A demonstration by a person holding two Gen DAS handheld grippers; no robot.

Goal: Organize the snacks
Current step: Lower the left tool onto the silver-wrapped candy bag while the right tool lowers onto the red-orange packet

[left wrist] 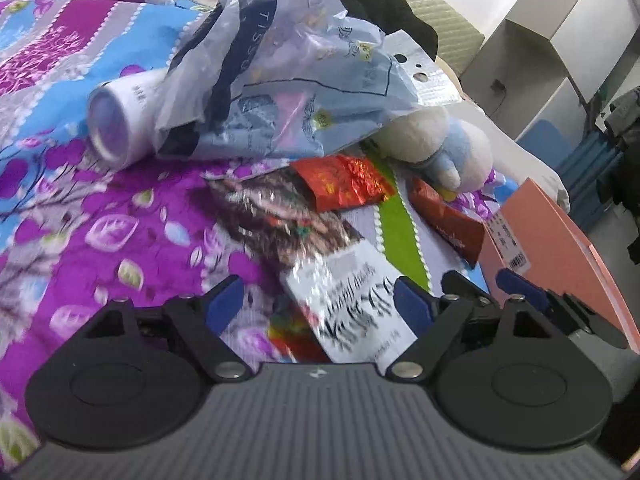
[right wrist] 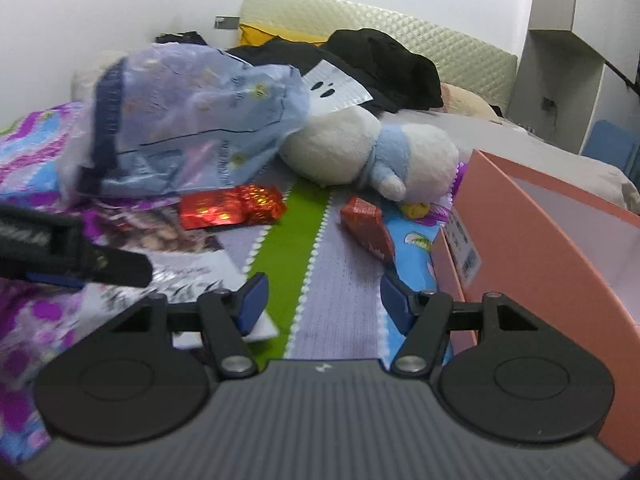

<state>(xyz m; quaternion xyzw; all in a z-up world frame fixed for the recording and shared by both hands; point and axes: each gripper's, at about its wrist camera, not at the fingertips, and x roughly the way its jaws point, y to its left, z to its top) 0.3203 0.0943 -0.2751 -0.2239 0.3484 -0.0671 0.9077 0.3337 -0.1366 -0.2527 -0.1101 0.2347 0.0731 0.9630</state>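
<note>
Reaching over bed [right wrist: 340, 312], left tongs [left wrist: 320, 304] and right tongs [right wrist: 322, 300] released, empty; snack packets [right wrist: 232, 208] scattered, pink box [right wrist: 540, 216] empty; sorting unstarted.

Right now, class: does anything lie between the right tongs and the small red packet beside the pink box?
Nothing visible does. Only bare bedspread lies between the open right tongs and the red packet. The plush toy sits behind the packet, and the pink box stands to its right.
</note>
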